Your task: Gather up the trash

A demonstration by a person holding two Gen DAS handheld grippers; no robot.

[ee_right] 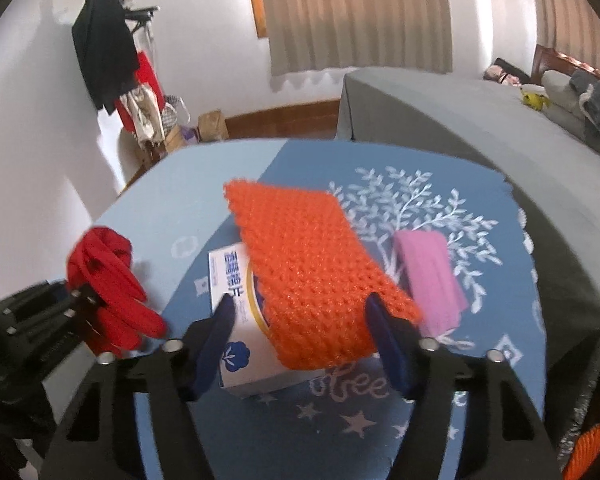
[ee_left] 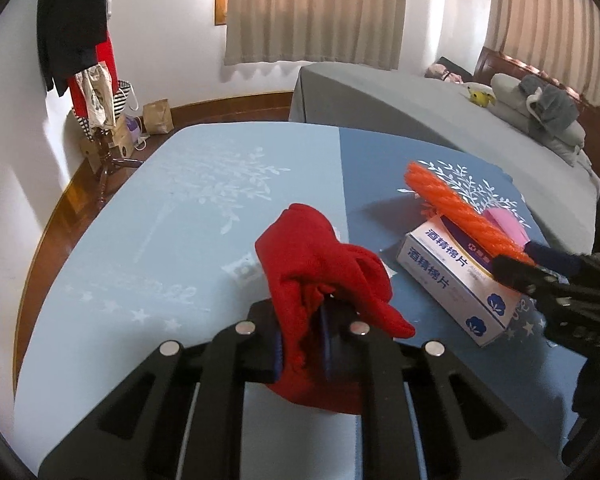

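Note:
My left gripper (ee_left: 304, 320) is shut on a red cloth (ee_left: 312, 264), which bunches up over its fingers above the blue table (ee_left: 160, 220). In the right wrist view the same cloth (ee_right: 104, 280) hangs in the left gripper (ee_right: 76, 296) at the left. An orange knitted pad (ee_right: 308, 264) lies tilted on a white box with blue print (ee_right: 232, 280). My right gripper (ee_right: 298, 306) straddles the pad's near end; box shows between the left finger and the pad's edge, so the pads do not clamp it. The left wrist view shows this pad (ee_left: 456, 208) with the right gripper (ee_left: 516, 272) at its near end.
A pink pad (ee_right: 428, 280) lies on the table just right of the box. A small white packet (ee_left: 242, 268) sits beside the red cloth. A grey bed (ee_left: 420, 104) stands behind the table, and a coat rack (ee_left: 80, 40) with clothes and bags at the far left wall.

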